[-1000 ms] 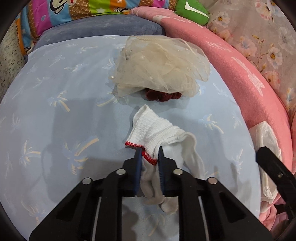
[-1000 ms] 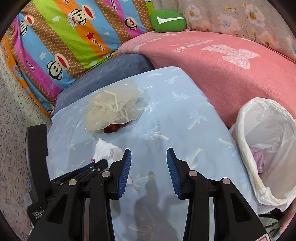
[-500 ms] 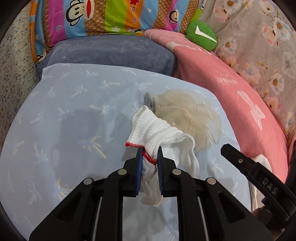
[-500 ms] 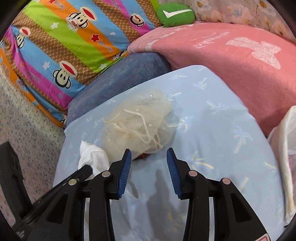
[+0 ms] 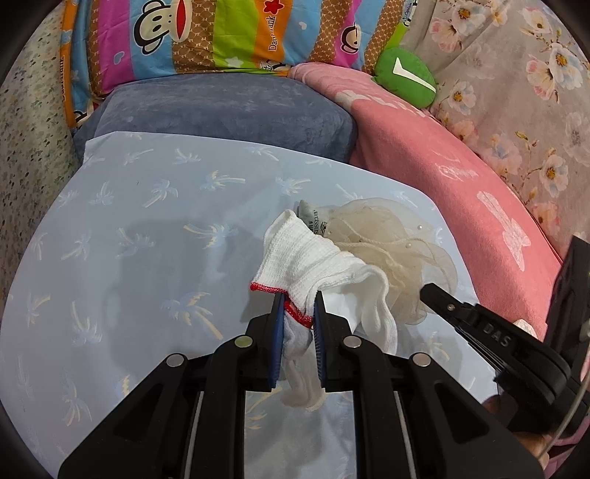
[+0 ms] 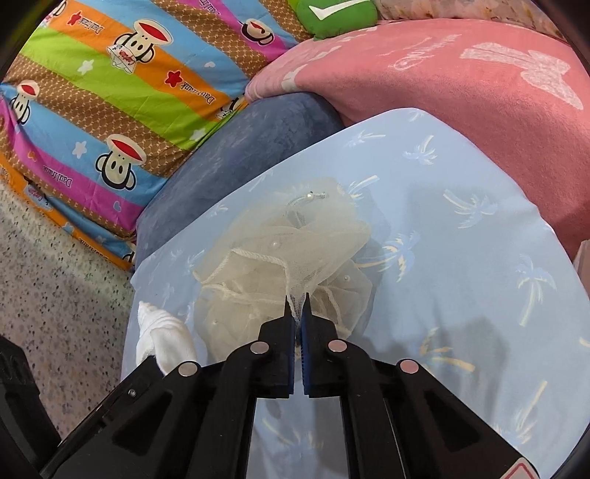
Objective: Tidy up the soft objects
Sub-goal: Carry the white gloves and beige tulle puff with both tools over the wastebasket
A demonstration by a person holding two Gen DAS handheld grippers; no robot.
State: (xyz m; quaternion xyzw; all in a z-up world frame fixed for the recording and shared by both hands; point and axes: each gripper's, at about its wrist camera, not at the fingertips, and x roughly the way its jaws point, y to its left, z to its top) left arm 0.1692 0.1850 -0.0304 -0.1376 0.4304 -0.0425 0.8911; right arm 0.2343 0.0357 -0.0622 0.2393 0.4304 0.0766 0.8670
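My left gripper is shut on a white knit glove with a red-trimmed cuff; the glove droops between and below the fingers. Just right of it lies a cream tulle pouf with small pearls and a cord, on the light blue palm-print sheet. In the right wrist view my right gripper is shut on the near edge of the tulle pouf. The white glove shows at the lower left there, beside the left gripper's black body. A small grey label pokes out behind the glove.
A blue-grey cushion borders the sheet at the back, with a striped cartoon-monkey pillow behind it. A pink blanket rises on the right, with a green plush and floral fabric. Speckled floor lies left.
My right gripper has moved in onto the tulle pouf and shut on its edge. My left gripper, still holding the glove, has lifted and drawn back a little.
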